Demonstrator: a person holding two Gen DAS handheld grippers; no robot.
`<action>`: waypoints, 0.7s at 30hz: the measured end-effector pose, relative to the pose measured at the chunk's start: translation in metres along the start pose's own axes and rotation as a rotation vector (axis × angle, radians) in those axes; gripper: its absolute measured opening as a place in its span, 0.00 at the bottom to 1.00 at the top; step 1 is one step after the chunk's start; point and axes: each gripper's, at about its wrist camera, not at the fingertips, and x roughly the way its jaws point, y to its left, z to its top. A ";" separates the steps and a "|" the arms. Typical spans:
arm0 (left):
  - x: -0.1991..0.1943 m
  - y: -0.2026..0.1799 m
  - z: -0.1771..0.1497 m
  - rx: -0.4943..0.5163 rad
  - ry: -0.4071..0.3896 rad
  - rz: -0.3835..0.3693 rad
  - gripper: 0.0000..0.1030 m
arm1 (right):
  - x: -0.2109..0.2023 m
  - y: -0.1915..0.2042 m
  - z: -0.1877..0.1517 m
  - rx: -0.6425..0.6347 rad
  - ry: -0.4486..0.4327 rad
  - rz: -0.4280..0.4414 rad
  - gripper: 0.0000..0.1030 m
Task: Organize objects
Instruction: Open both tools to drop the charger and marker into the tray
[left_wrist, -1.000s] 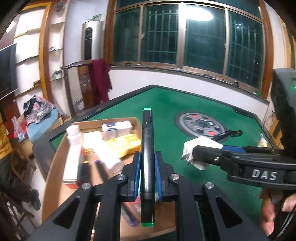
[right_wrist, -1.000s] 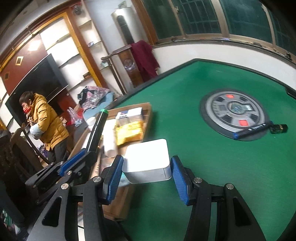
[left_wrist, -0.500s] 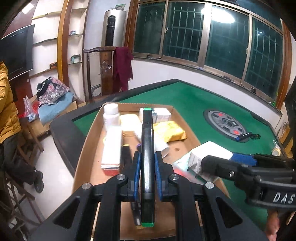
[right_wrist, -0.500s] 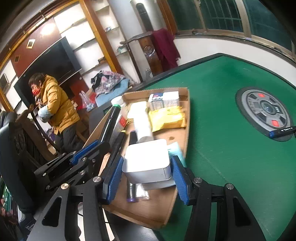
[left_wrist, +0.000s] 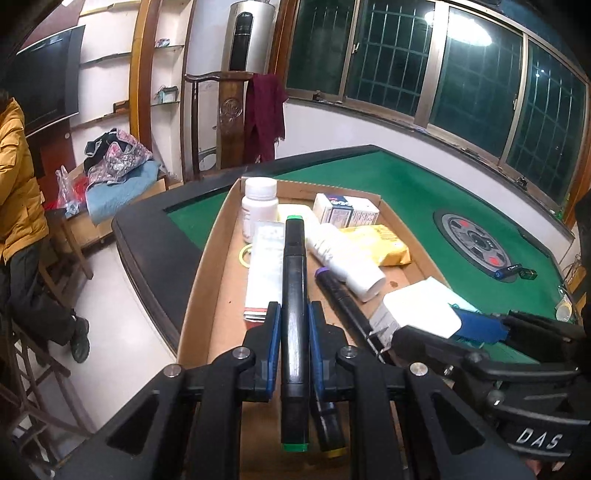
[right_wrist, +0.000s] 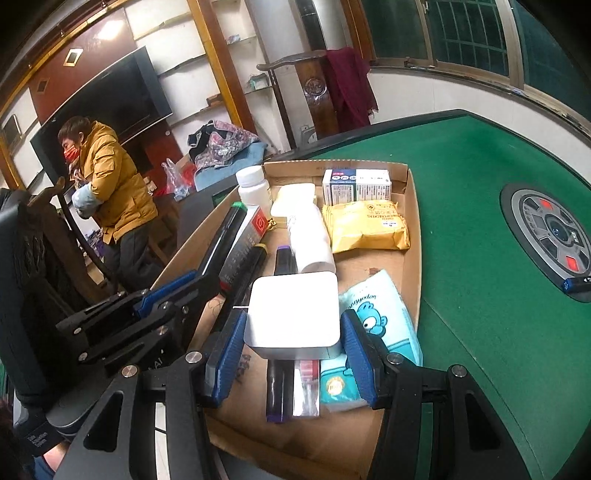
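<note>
Left gripper (left_wrist: 294, 332) clenched on black green-capped marker (left_wrist: 294, 295), held over cardboard tray's (left_wrist: 207, 280) near-left part. Right gripper (right_wrist: 293, 339) grasping white charger block (right_wrist: 295, 314) between blue pads, above tray's near edge, over purple-capped marker (right_wrist: 284, 258) and blue tissue pack (right_wrist: 380, 314). Tray lies at green table's (right_wrist: 480, 221) left edge.

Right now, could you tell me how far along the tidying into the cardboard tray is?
Most looks done: the cardboard tray already holds bottles, boxes, a yellow packet and markers. In hand: the left gripper is shut on a green-capped marker, and the right gripper holds a white charger, both over the tray. Left: a blue-tipped item on the green table.
</note>
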 end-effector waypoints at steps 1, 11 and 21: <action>0.001 0.002 0.000 -0.004 0.005 0.000 0.14 | 0.001 0.000 0.001 -0.003 0.001 0.002 0.56; 0.004 0.006 -0.003 0.000 0.043 -0.021 0.15 | 0.000 0.010 -0.002 -0.055 0.021 0.016 0.60; -0.012 -0.001 -0.002 0.007 0.012 -0.043 0.41 | -0.027 -0.010 -0.002 0.018 -0.011 0.052 0.63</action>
